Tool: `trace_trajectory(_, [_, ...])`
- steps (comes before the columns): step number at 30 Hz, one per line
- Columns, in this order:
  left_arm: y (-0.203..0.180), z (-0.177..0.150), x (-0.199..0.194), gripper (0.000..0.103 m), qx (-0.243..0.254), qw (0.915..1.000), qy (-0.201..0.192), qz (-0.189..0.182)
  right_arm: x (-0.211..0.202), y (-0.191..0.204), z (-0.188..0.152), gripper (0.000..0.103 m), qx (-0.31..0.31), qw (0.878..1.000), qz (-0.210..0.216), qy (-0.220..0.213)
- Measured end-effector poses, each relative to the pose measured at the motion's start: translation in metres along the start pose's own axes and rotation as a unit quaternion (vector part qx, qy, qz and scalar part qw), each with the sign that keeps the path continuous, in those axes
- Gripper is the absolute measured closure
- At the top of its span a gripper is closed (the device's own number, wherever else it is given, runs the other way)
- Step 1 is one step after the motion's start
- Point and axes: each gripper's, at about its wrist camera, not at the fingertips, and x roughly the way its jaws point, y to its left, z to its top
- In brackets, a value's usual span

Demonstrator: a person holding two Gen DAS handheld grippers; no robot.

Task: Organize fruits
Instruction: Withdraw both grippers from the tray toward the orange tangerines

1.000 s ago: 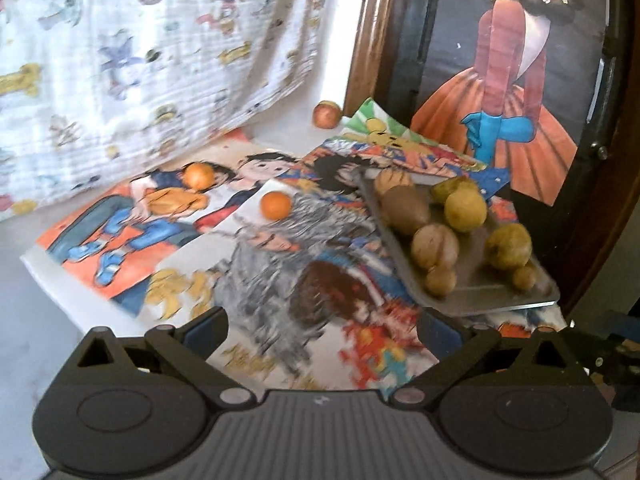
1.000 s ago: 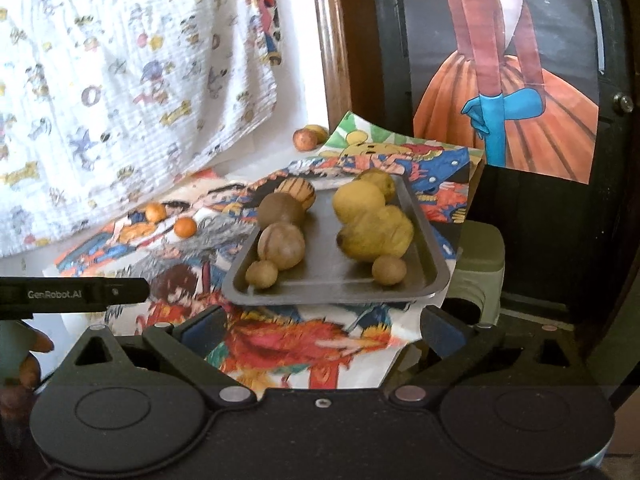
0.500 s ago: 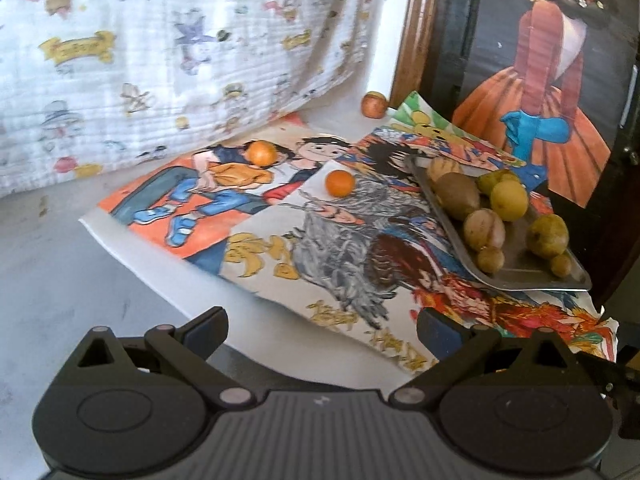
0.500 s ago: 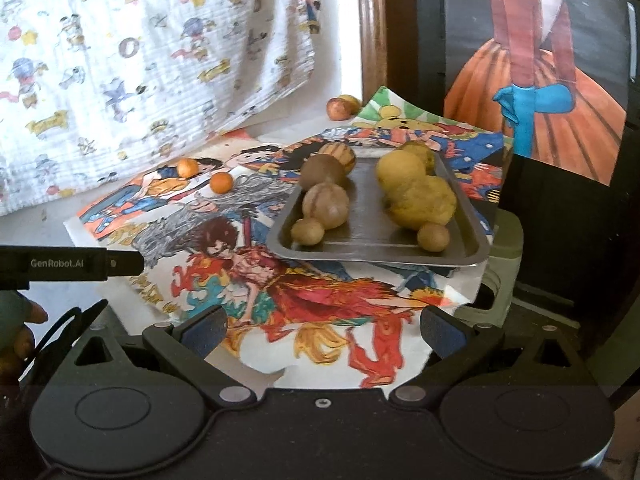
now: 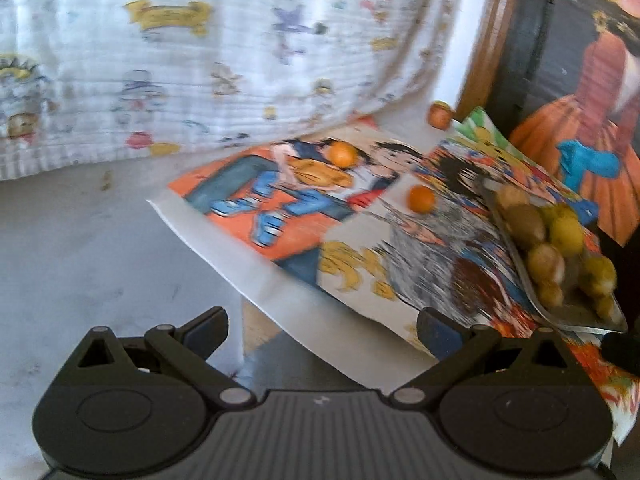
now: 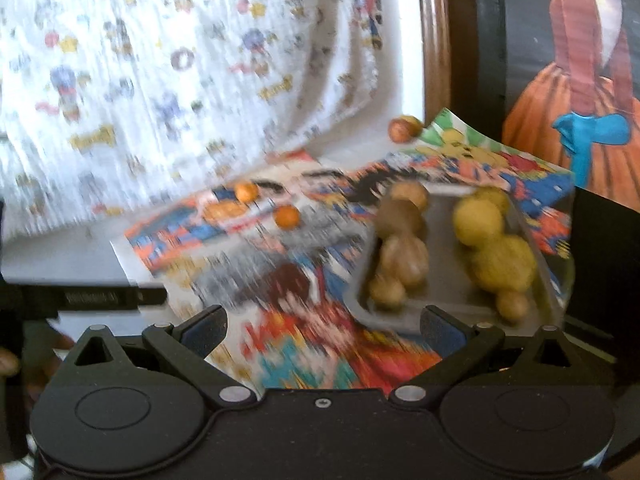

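A grey metal tray (image 6: 444, 236) (image 5: 576, 318) holds several brown and yellow-green fruits (image 6: 478, 220) (image 5: 546, 262) on cartoon-printed paper (image 5: 304, 216). Two small oranges lie loose on the paper, one farther back (image 5: 341, 154) (image 6: 247, 191) and one nearer the tray (image 5: 421, 199) (image 6: 287, 217). A brownish fruit (image 5: 440, 115) (image 6: 402, 129) sits at the back by the wooden post. My left gripper (image 5: 322, 330) is open and empty, short of the paper's near edge. My right gripper (image 6: 324, 328) is open and empty, just before the tray's near rim. Both views are blurred.
A white cartoon-print cloth (image 5: 200, 60) hangs behind the paper. A wooden post (image 6: 434, 36) and a dark panel with an orange-skirted figure (image 6: 580, 80) stand at the right. The left gripper's body (image 6: 80, 298) and a hand (image 6: 8, 364) show at the right view's left edge.
Both grippers have pulled back and swung left, so the tray and oranges sit farther right and farther off. Their jaws stay open and empty. No fruit has moved.
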Motion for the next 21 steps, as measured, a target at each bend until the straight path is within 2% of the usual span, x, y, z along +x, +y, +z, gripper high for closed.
trace_trajectory(4, [0.017,0.017,0.008,0.0,-0.027,0.9994,0.001,0.023,0.013,0.009,0.027,0.001,0.015,0.999,0.027,-0.019])
trace_trajectory(8, [0.029,0.041,0.021,0.0,-0.046,0.9984,0.0,0.034,0.029,0.019,0.052,0.001,0.001,0.998,0.026,-0.05])
trace_trajectory(12, [0.033,0.069,0.036,0.0,-0.052,0.9986,-0.002,0.011,0.052,0.027,0.076,0.001,-0.004,0.997,0.016,-0.082])
trace_trajectory(16, [0.027,0.095,0.05,0.0,-0.018,0.9994,-0.03,0.0,0.079,0.03,0.085,0.001,-0.009,0.996,0.027,-0.087])
trace_trajectory(21, [0.014,0.117,0.08,0.0,0.05,0.9978,-0.044,-0.004,0.116,0.036,0.084,0.001,-0.084,0.994,0.03,-0.064])
